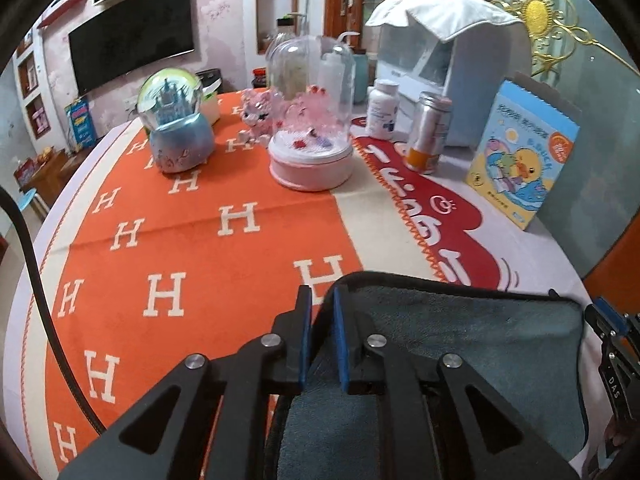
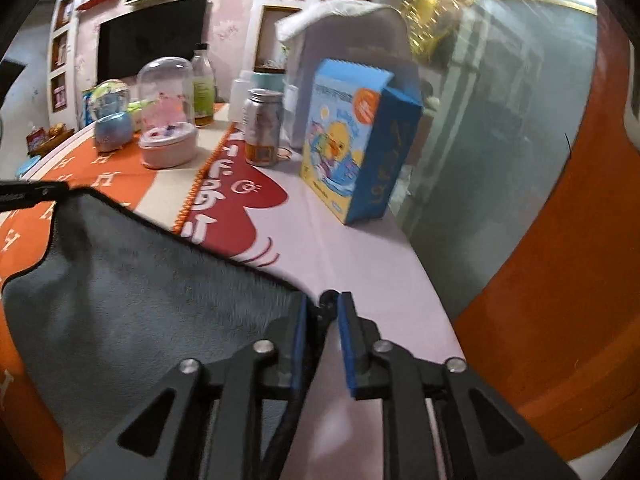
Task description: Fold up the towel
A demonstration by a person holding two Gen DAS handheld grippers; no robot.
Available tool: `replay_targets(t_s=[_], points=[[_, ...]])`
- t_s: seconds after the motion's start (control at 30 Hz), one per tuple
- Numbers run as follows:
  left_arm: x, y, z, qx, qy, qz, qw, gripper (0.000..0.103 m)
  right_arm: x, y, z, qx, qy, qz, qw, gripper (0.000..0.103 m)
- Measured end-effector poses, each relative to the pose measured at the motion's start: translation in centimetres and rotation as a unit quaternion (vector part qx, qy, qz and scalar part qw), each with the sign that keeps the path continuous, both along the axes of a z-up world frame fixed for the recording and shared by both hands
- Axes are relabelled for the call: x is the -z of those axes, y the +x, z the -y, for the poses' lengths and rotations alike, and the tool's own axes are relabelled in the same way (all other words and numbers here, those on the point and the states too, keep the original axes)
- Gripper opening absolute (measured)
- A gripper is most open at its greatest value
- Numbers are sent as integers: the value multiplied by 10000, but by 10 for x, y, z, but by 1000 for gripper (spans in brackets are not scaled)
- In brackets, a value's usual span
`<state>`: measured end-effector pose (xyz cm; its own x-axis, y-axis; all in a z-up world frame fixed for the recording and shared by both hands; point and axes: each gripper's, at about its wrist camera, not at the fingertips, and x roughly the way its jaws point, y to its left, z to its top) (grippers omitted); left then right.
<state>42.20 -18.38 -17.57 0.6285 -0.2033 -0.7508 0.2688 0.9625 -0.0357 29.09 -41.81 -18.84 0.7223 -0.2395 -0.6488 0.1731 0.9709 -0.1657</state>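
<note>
held off the table: grey towel (image 1: 472, 332), black-edged, stretched between both tools above the orange h-patterned cloth (image 1: 180, 240). left gripper (image 1: 320, 300) pinched on the towel's corner at 6 o'clock in the left wrist view, blue pads nipping the hem. right gripper (image 2: 322, 304) likewise clamped on the opposite corner (image 2: 326, 300), towel (image 2: 140, 288) spreading toward 9 o'clock. stood beyond at 12 o'clock: pink glass dome (image 1: 310, 120), blue snow globe (image 1: 176, 120); at 2 o'clock, duck-printed box (image 1: 524, 160) beside a silver can (image 1: 426, 136).
</note>
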Motion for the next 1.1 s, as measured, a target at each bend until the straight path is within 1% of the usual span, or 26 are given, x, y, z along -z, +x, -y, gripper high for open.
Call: replay_targets(t_s=[0.03,0.07,0.1,0.13,0.2,0.27,0.4,0.57,0.73,0.87,0.93,1.0,1.1], points=[[0,0,-1,-32,25,-33,10000,18,0,0,2,48,40,-22,10000,27],[0,1,-2,-65,35,-57,10000,22,1,0,6,98,100,-53,9999,32],[-1,0,-4,-94,40,-68,9999,24,2,0,8,136,143,-70,9998,35],[-3,-1,-7,-110,45,-86,9999,25,2,-3,10,178,173,-80,9997,36],[-6,-4,-10,-138,69,-141,9998,33,0,-6,12,227,197,-85,9995,41],[-9,-9,-14,-177,109,-181,9996,37,-4,-11,12,258,216,-91,9994,46],[-17,-26,-25,-229,137,-239,9994,49,-12,-21,6,261,269,-108,9992,50],[-31,-59,-47,-273,47,-272,9992,51,-29,-46,-11,205,331,-21,9992,55],[-46,-98,-73,-305,-50,-246,9992,54,-47,-81,-36,124,446,92,9989,56],[-62,-140,-97,-322,-141,-232,9991,56,-60,-114,-61,106,622,125,9979,62],[-71,-168,-113,-300,-176,-227,9991,60,-67,-137,-79,65,747,156,9971,64],[-78,-194,-127,-258,-157,-185,9994,63,-71,-154,-94,41,799,149,9967,71],[-88,-229,-148,-274,-86,-124,9995,63,-75,-182,-119,-31,898,180,9958,74]])
